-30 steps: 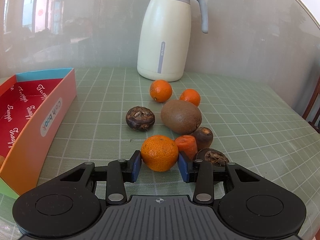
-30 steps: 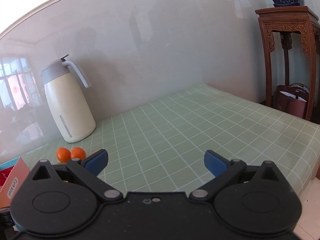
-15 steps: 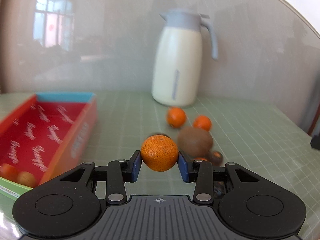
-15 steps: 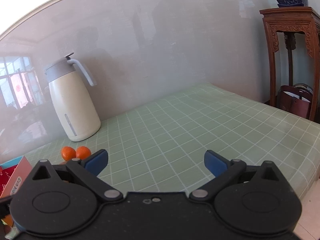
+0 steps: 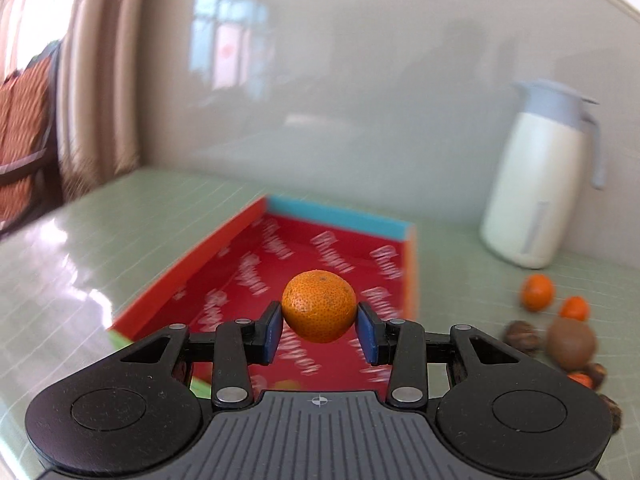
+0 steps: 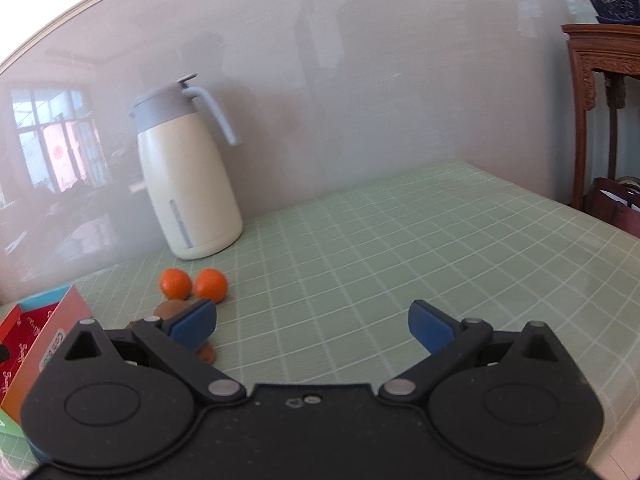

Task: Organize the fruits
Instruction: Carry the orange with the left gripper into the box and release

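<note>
Gripping mandarin [image 5: 319,306], left gripper [image 5: 319,330], red box [image 5: 320,256]

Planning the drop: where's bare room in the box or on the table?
The red box floor past the held orange is bare up to its blue end wall. The table right of the jug is bare too. Crowded: the fruit pile between box and jug.

Left wrist view hangs close above the red box [image 5: 320,264], facing the wall. Right wrist view sits low over the desk [image 6: 400,248]. Both catch the jug [image 5: 536,184] [image 6: 188,184].
</note>
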Demonstrator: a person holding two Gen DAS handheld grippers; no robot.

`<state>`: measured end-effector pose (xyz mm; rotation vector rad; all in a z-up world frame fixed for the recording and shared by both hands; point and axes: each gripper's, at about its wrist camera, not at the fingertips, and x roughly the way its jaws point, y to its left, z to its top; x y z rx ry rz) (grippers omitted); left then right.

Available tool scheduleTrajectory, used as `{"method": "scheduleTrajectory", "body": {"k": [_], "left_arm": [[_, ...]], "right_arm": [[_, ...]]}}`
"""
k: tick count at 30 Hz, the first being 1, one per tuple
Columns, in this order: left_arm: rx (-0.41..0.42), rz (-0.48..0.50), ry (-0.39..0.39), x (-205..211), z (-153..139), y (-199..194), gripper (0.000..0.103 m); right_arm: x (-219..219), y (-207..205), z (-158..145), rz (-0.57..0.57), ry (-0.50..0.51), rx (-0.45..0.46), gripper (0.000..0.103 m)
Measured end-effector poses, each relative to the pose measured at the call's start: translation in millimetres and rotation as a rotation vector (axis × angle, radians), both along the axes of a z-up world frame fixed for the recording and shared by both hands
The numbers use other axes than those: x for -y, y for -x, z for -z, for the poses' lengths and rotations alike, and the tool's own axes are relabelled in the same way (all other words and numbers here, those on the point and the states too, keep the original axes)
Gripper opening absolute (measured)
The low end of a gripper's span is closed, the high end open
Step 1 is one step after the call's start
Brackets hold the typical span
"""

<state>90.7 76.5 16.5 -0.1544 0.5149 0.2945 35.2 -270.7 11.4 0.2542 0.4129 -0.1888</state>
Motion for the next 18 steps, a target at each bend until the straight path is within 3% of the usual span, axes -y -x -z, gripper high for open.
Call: {"method": "scheduleTrajectory", "body": {"k": [6,12,14,16,18], "left_arm": [[-0.076,-0.083,0.012,-24,12,-6,0.040],[-0.076,-0.111,0.013,-29,11,-5,0.041],[-0.066,-0.116,0.024,-32,9,-2,0.045],[-0.054,-0.130,0.017,-34,6,2,0.058],[-0.030,-0.129,0.010,-36,1,8,0.061]], "right_arm": [[-12,-5,2,-0.030,0.007,-0.012,0.103],[-25,-9,3,-0.073,0.016,-0.020,0.103],[-28,-11,3,-0.086,0.022,-0.027,0.103],[-31,-12,4,-0.097,0.024,-0.032,0.103],[-34,-15,5,-0.107,0.023,-0.038,0.103]]}}
